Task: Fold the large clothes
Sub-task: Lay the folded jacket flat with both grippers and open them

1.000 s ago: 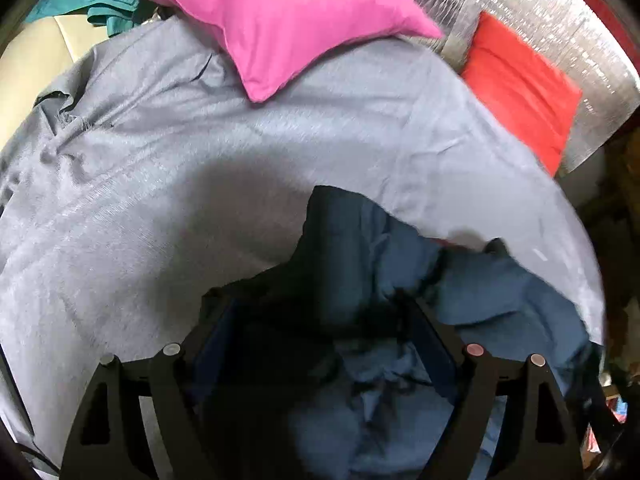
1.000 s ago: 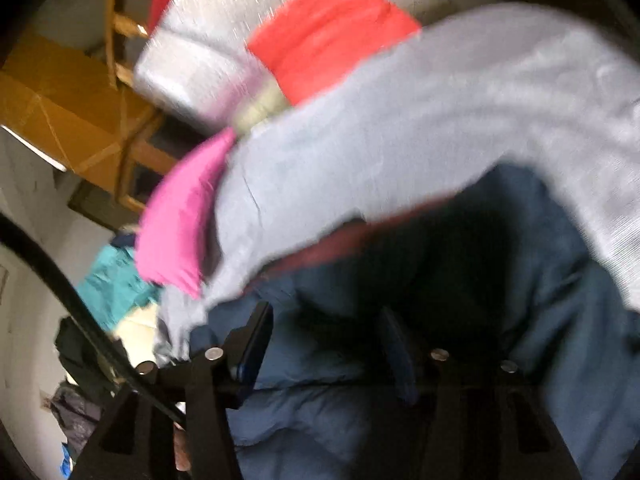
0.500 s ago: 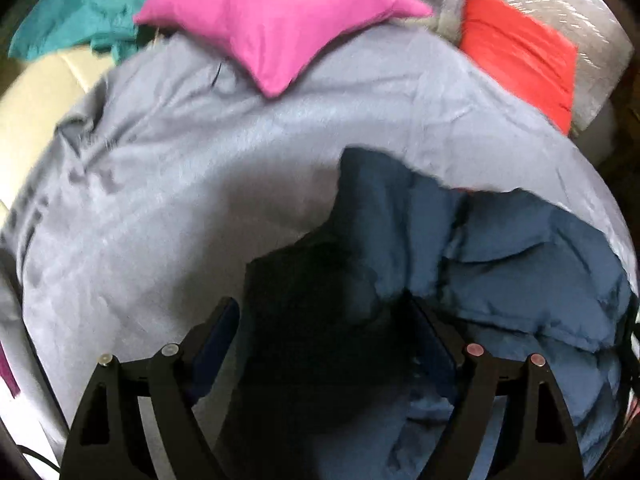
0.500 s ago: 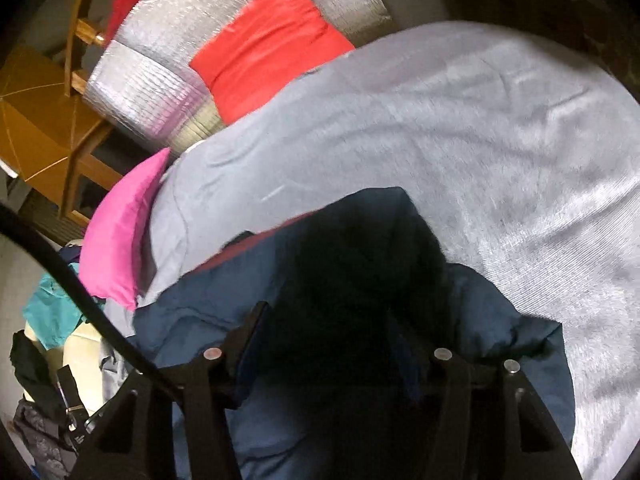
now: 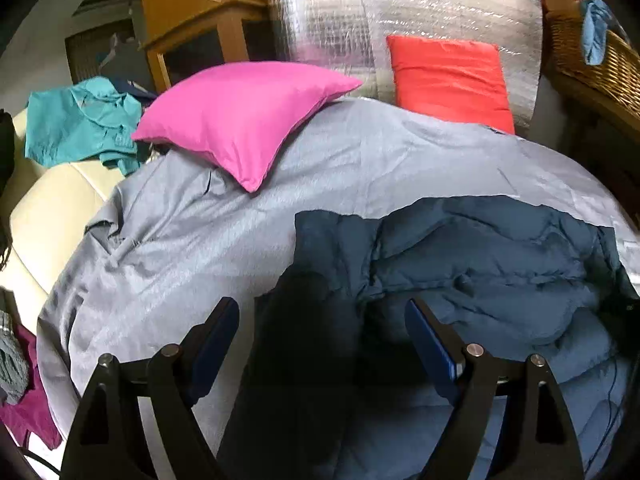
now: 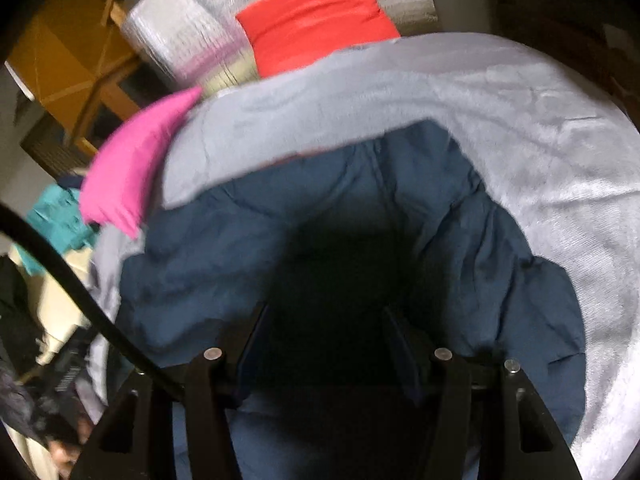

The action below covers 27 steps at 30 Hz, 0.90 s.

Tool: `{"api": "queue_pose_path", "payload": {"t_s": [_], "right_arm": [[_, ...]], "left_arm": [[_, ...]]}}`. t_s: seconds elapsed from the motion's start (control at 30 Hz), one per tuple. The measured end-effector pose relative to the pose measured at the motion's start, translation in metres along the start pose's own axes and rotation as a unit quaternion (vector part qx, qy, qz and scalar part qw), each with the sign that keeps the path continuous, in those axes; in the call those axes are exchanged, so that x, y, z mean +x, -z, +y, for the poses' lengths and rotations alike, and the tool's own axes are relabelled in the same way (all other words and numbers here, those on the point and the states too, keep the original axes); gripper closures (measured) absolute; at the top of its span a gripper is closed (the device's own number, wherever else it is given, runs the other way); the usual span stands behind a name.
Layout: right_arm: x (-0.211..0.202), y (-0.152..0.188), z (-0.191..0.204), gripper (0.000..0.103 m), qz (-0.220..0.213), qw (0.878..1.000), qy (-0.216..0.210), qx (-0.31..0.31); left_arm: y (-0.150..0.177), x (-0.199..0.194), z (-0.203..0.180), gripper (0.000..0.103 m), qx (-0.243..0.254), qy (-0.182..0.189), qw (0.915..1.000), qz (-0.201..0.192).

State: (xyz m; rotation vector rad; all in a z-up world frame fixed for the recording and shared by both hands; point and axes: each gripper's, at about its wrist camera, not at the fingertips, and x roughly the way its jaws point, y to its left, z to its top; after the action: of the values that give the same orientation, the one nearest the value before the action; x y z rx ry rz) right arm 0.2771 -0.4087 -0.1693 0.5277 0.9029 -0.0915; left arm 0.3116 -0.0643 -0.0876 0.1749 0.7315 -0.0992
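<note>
**K:** Left gripper point(image 5: 320, 320) status?

**M:** Jaws spread wide, blue pads apart. A dark fold of the navy jacket point(image 5: 500, 272) hangs between the fingers point(image 5: 218, 332), but they aren't pinching it as far as I can see.

**K:** Right gripper point(image 6: 324, 344)?

**M:** Fingers point(image 6: 400, 344) closer together, with dark jacket fabric bunched in the gap. That view is blurred and the gap is in shadow, so I can't tell whether it's clamped.

**K:** Where's the jacket?

**M:** On the grey sheet point(image 5: 192, 248), toward its right side in the left wrist view. Puffy and rumpled, not flat. One squared-off edge sticks out toward the middle of the sheet. In the right wrist view the jacket point(image 6: 400, 208) fills the centre, with grey sheet point(image 6: 540, 120) wrapping round its far side.

**K:** Surroundings?

**M:** Pink pillow point(image 5: 244, 116) on the sheet's far edge, red pillow point(image 5: 448, 76) beside it against a silver foil panel point(image 5: 400, 8). Teal shirt point(image 5: 80, 120) at left on a cream cushion point(image 5: 52, 216). Wicker basket point(image 5: 600, 56) at right, and a maroon cloth point(image 5: 28, 408) at lower left.
</note>
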Motion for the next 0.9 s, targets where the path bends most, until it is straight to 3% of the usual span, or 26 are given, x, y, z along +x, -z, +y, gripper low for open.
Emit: {"api": "queue_pose_path", "payload": {"t_s": [0.17,0.43,0.57,0.67,0.9], "right_arm": [[0.009,-0.006,-0.002,0.043,0.007,1.000,0.011,0.007],[-0.014,-0.021,0.029,0.045,-0.046,0.997,-0.065,-0.008],[0.018,-0.024,0.042,0.046,-0.011,0.997,-0.079,0.001],[0.047,-0.022,0.047,0.045,0.024,0.998,-0.054,0.006],[0.026,-0.016,0.046,0.045,0.006,0.997,-0.071,0.017]], "left_arm": [[-0.003,-0.001,-0.003,0.018,0.006,-0.004,0.9999,-0.015],[-0.003,0.004,-0.003,0.018,-0.002,-0.009,0.9999,-0.011],[-0.001,0.006,-0.006,0.018,0.007,-0.014,0.9998,-0.008],[0.000,0.008,-0.007,0.018,0.013,-0.018,0.9997,-0.006],[0.004,-0.001,-0.001,0.018,0.007,-0.016,0.9998,-0.007]]}}
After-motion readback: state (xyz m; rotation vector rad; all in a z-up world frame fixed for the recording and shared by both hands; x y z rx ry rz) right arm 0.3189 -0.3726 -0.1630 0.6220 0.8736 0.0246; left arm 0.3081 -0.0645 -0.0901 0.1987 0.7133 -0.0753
